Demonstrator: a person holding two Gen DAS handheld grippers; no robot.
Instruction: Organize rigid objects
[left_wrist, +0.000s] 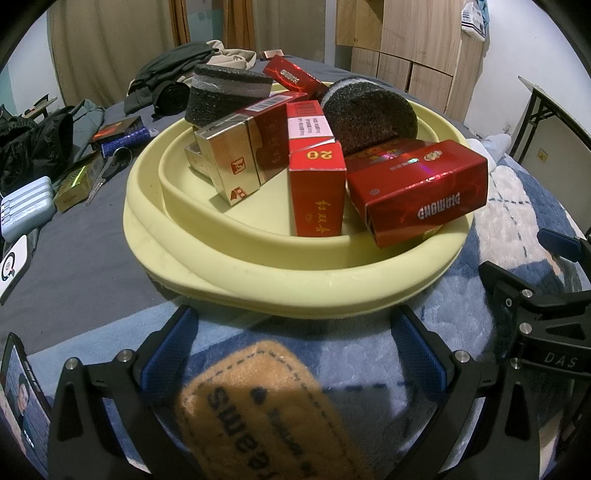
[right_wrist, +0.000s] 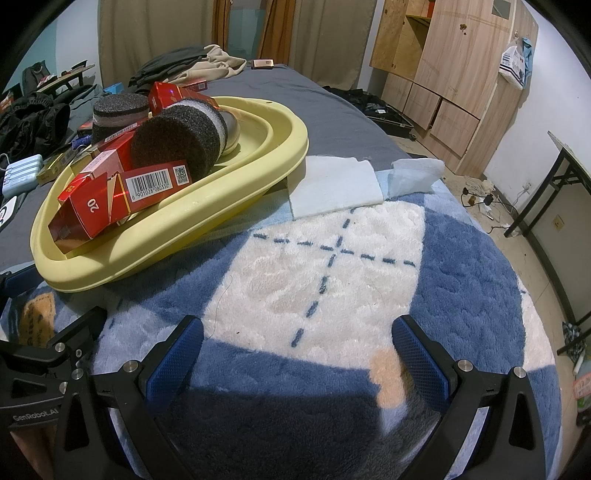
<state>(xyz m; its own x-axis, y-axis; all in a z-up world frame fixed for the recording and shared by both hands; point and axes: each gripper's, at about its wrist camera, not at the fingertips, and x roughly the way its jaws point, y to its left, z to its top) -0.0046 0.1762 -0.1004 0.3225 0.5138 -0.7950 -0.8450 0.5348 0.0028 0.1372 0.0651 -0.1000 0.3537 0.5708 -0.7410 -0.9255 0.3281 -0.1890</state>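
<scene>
The yellow tub (left_wrist: 258, 266) is piled high with boxes, and that is the worry. The dark red box (left_wrist: 417, 192) nearest the left tongs (left_wrist: 295, 354) leans over the inner rim, partly hanging out. A bump to the tub could tip it onto the blanket (right_wrist: 332, 266). The tall red box (left_wrist: 317, 192) stands on its end just behind that rim, so a small knock may topple it too. The dark round sponge (left_wrist: 369, 114) lies on its side further in — it could roll. The tub also sits on a soft, fluffy blanket, so I think it may wobble if pushed.

The left tongs are spread wide and hold nothing. The tub is right in front of them, close to the tips, but not touching as far as I can see. A tan patch (left_wrist: 258, 406) on the blanket lies under them.

The right tongs (right_wrist: 295, 350) are spread wide too — nothing is between the blue pads (right_wrist: 177, 362). They hover over bare blanket, with the tub ahead and off to their left. More boxes (left_wrist: 118, 133) lie on the grey sheet far beyond the left tongs, not yet in the tub.
</scene>
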